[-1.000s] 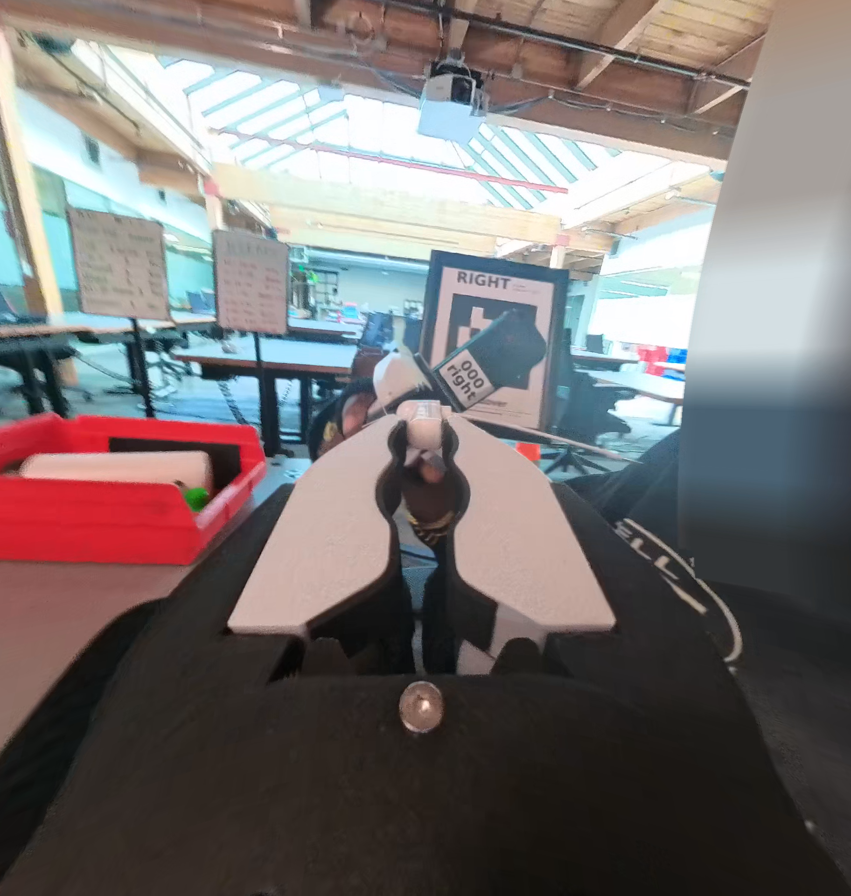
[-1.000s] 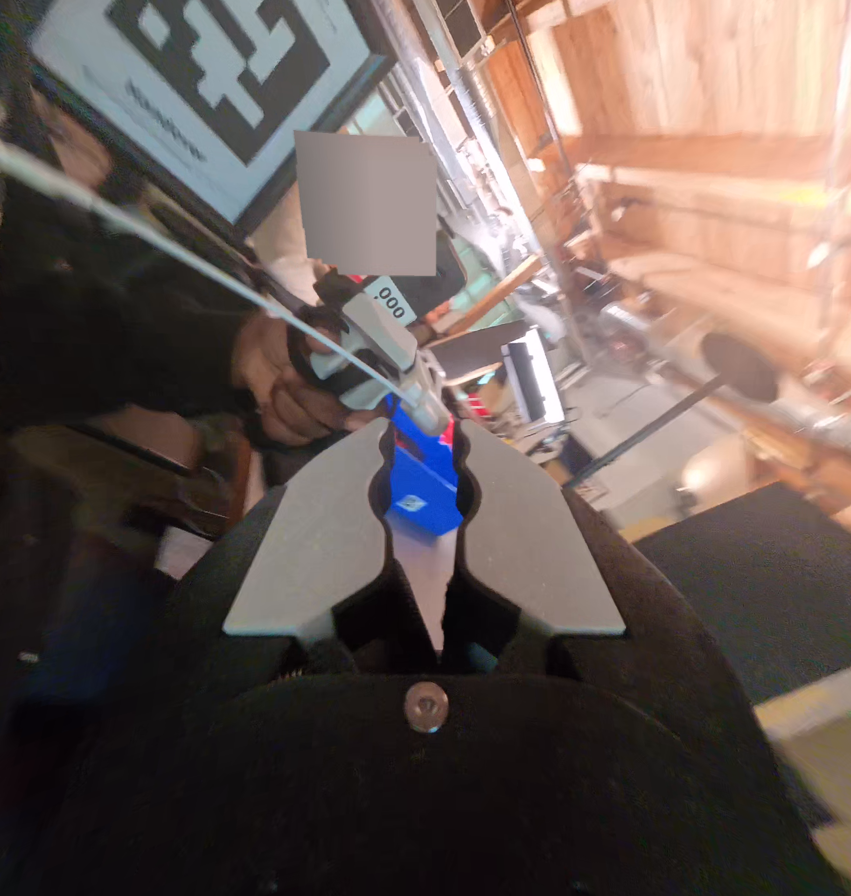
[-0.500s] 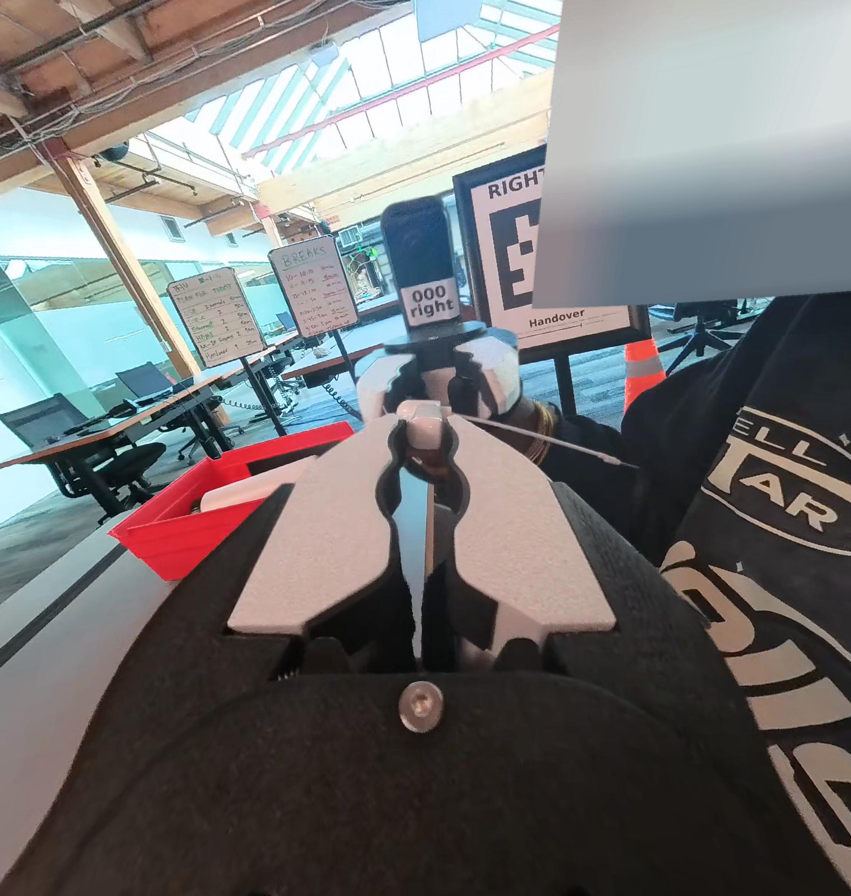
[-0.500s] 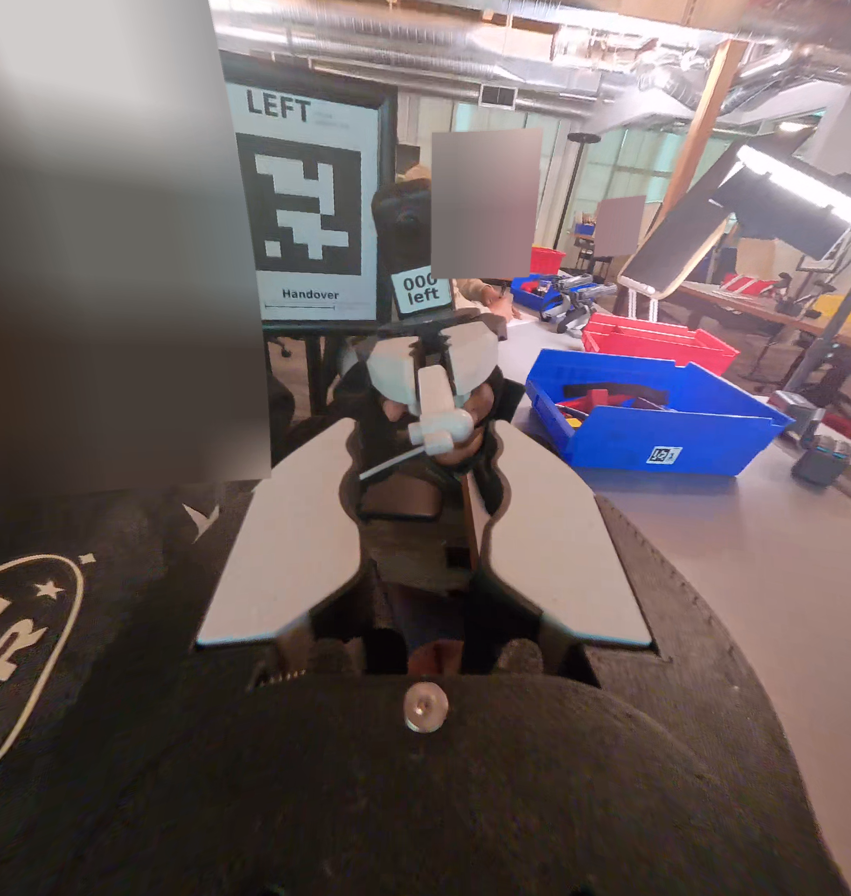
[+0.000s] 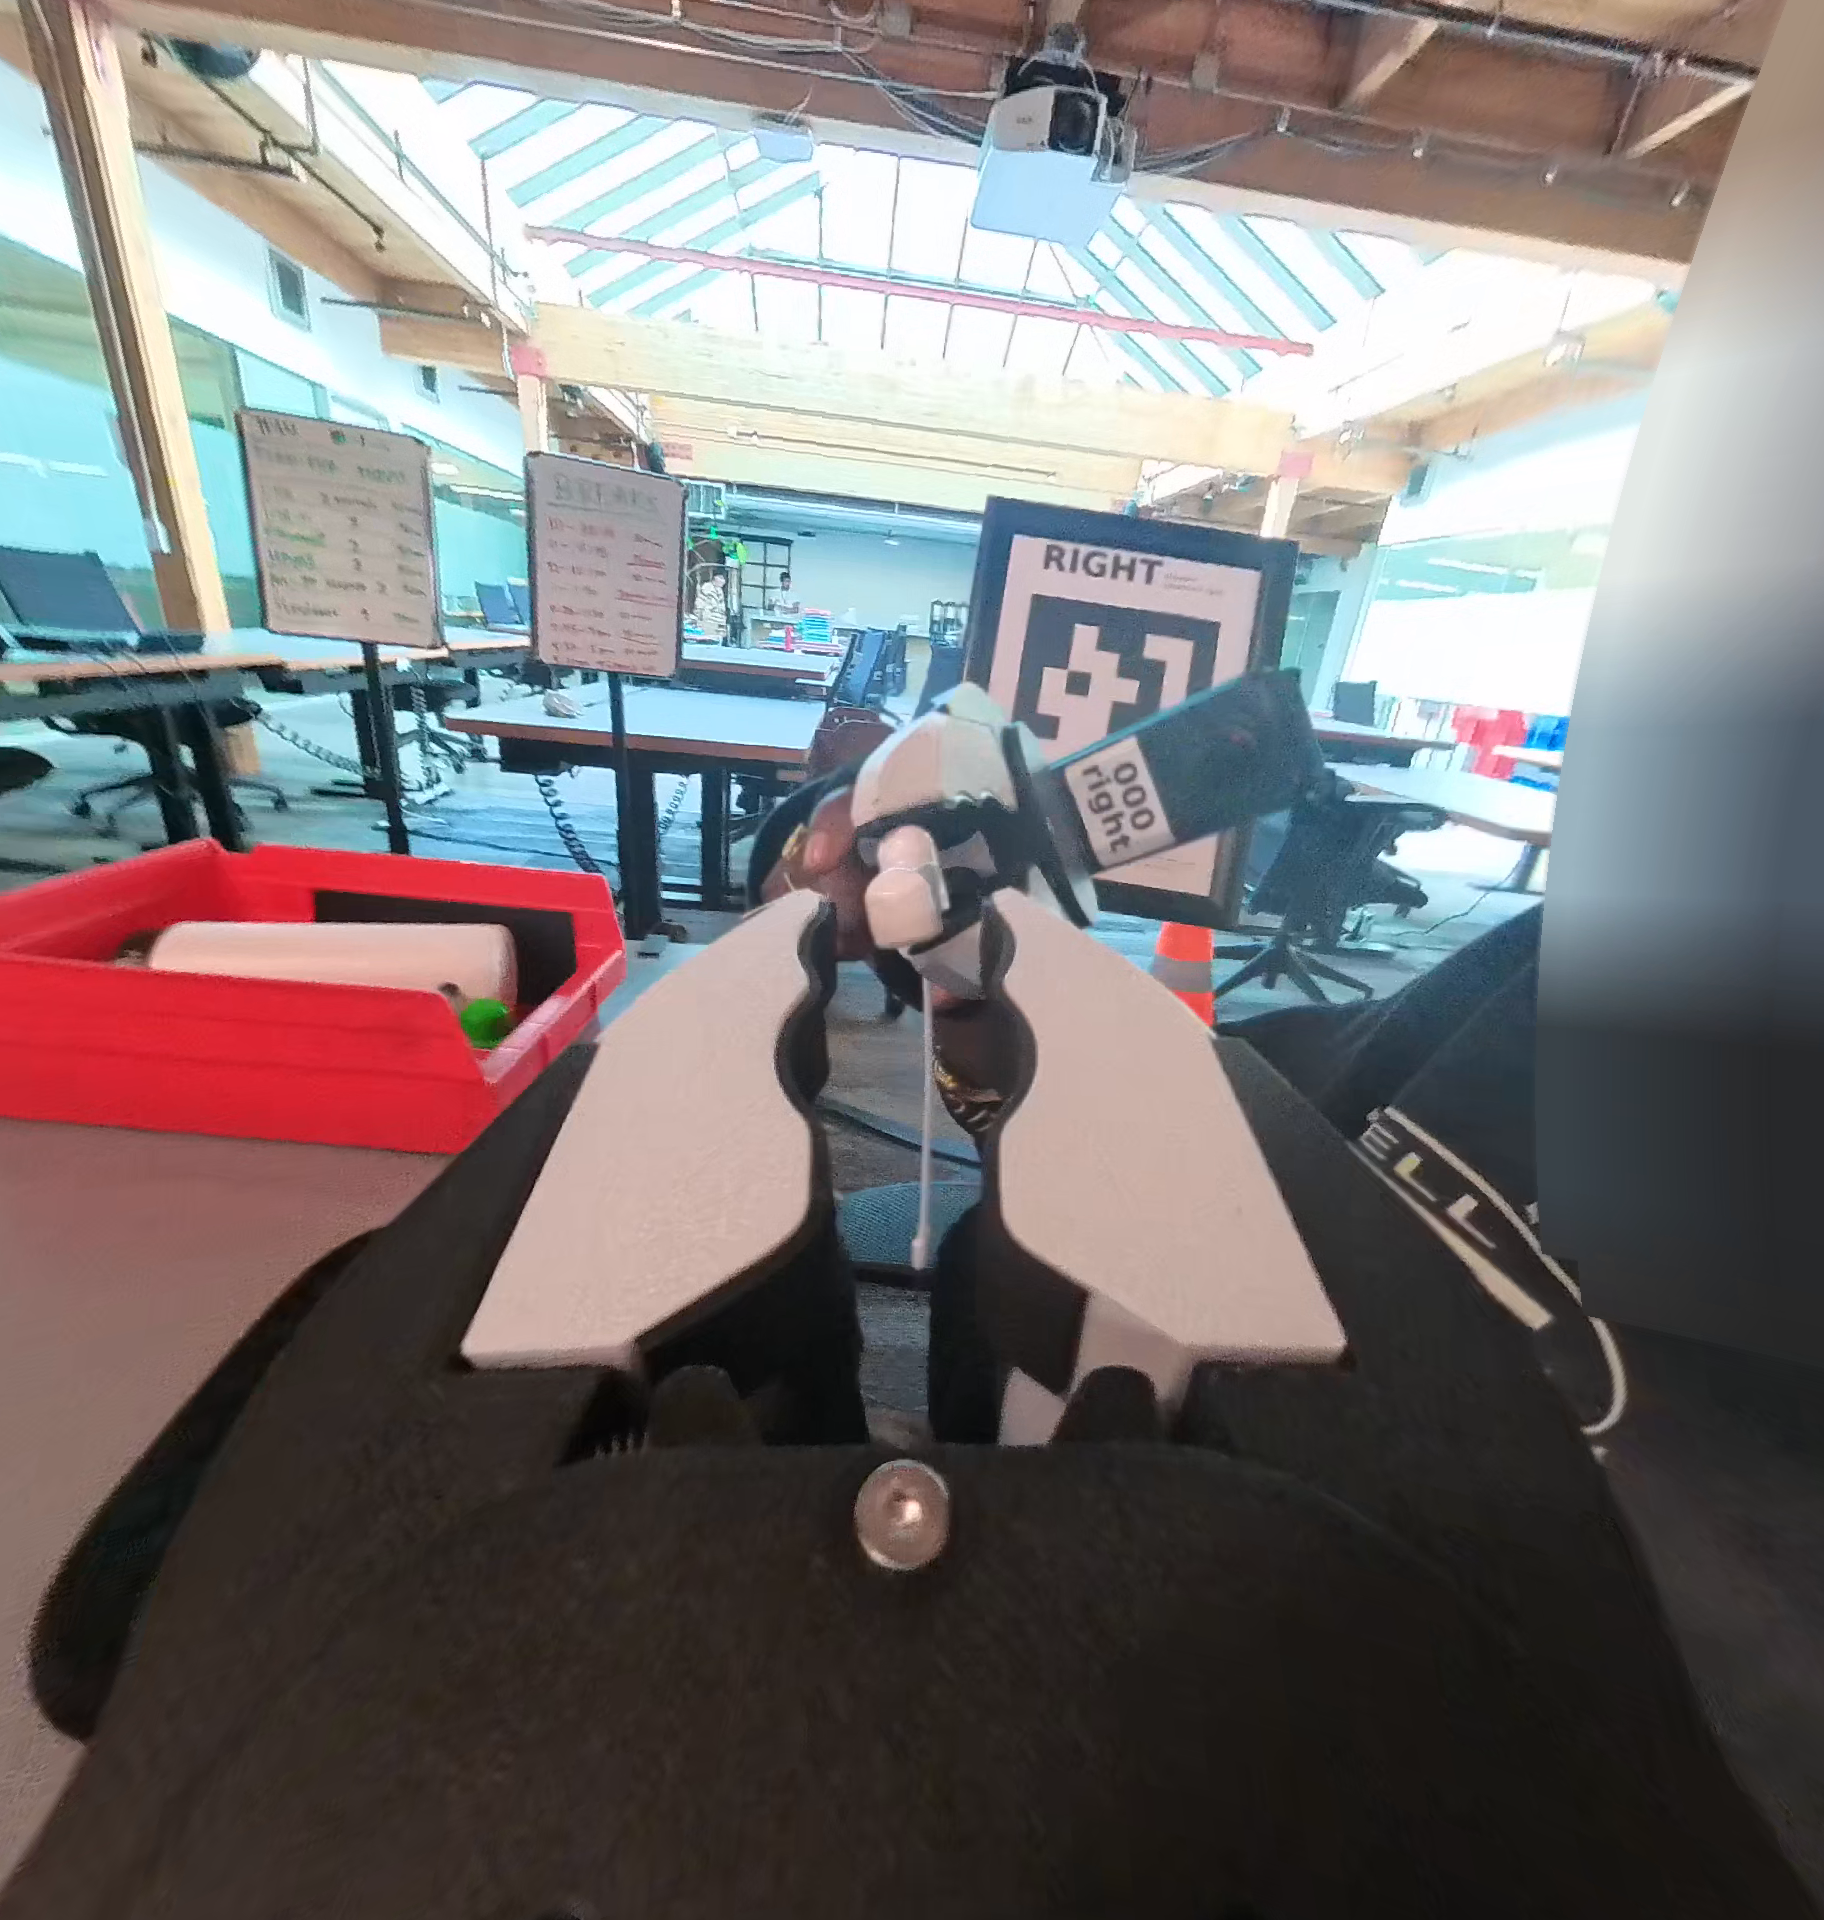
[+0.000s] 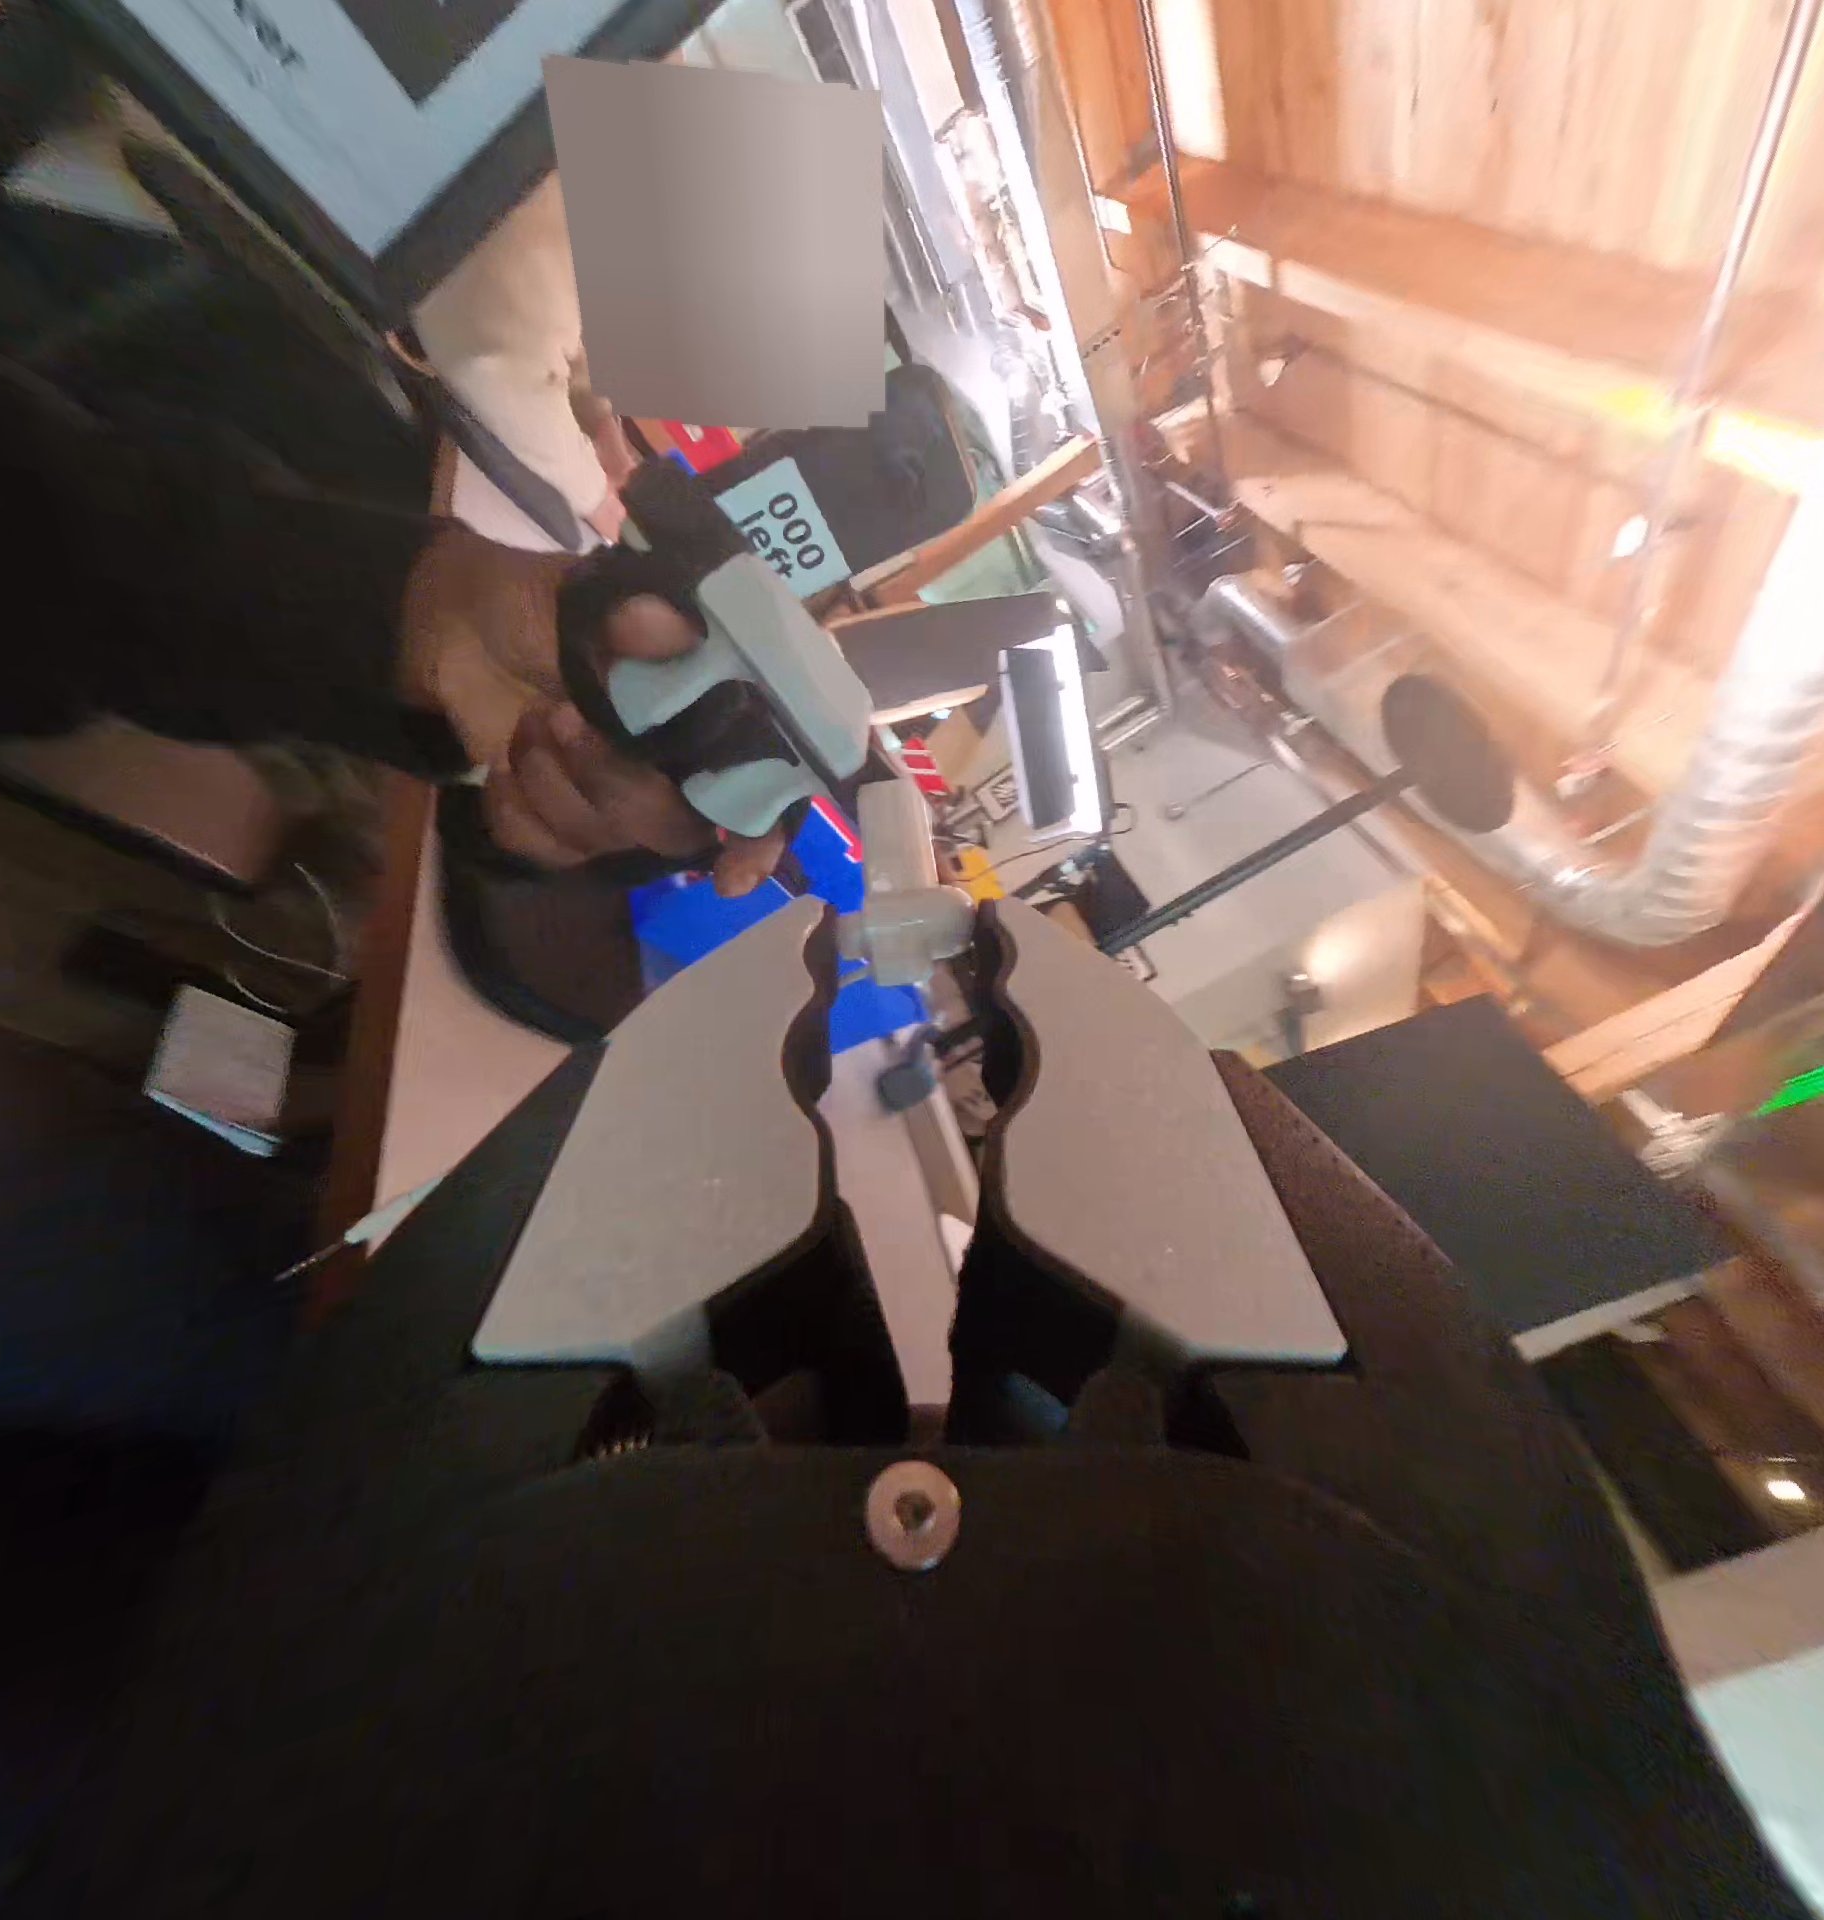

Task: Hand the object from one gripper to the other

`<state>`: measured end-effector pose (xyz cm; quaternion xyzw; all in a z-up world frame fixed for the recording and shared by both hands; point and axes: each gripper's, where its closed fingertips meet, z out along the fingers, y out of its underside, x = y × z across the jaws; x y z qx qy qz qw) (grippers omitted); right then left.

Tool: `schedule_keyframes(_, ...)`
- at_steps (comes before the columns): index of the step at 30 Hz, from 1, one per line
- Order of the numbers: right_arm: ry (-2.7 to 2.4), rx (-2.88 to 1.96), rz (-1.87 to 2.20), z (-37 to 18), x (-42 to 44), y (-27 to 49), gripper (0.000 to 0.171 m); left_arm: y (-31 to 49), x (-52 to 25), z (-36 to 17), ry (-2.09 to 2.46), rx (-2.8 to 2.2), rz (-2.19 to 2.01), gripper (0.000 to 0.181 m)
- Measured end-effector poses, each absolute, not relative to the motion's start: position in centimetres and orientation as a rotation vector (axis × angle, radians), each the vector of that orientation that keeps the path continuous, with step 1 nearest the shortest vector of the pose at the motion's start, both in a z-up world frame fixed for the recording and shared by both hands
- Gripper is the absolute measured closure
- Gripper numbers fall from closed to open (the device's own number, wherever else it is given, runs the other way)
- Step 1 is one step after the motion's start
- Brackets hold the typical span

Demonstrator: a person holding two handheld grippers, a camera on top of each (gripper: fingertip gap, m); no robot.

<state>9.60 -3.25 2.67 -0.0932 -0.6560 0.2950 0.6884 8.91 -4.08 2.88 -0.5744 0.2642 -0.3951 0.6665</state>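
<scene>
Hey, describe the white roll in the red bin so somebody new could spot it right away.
In the left wrist view, look left to the grey table, where a red bin sits. Inside it a white cylinder lies on its side: large and pale, unlike the small green item by its right end.

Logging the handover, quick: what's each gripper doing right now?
Left gripper: open, holding nothing.
Right gripper: shut on the small white part with a thin tail.

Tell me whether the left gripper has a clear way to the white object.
Likely yes: the white object, apparently held by the right gripper, already sits between the tips of the open left gripper, with nothing in between.
</scene>
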Motion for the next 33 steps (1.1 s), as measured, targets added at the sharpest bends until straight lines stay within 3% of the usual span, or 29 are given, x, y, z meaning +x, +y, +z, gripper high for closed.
schedule_keyframes(8,-1.466,-0.173,0.613,2.3,9.3,-3.6,0.146,-4.2,9.3,2.7,0.617,-1.289,-0.902,0.169)
schedule_keyframes(16,-1.562,-0.642,1.598,2.9,10.1,-4.3,0.134,-4.8,8.9,3.1,0.692,-1.214,-0.782,0.170)
schedule_keyframes(19,-1.602,-0.706,1.719,2.3,9.8,-4.8,0.137,-4.7,9.1,2.8,0.709,-1.216,-0.757,0.169)
schedule_keyframes(21,-1.603,-0.718,1.687,2.0,9.3,-4.8,0.157,-4.7,9.2,2.7,0.717,-1.219,-0.754,0.169)
schedule_keyframes(25,-1.572,-0.587,1.513,2.4,9.3,-4.6,0.158,-4.5,9.0,2.8,0.679,-1.241,-0.778,0.168)
schedule_keyframes(30,-1.433,-0.183,0.865,3.1,9.8,-4.1,0.158,-4.4,8.7,2.7,0.601,-1.320,-0.951,0.150)
schedule_keyframes(33,-1.393,-0.034,0.576,2.9,10.0,-4.4,0.158,-4.3,8.9,2.6,0.561,-1.339,-1.050,0.150)
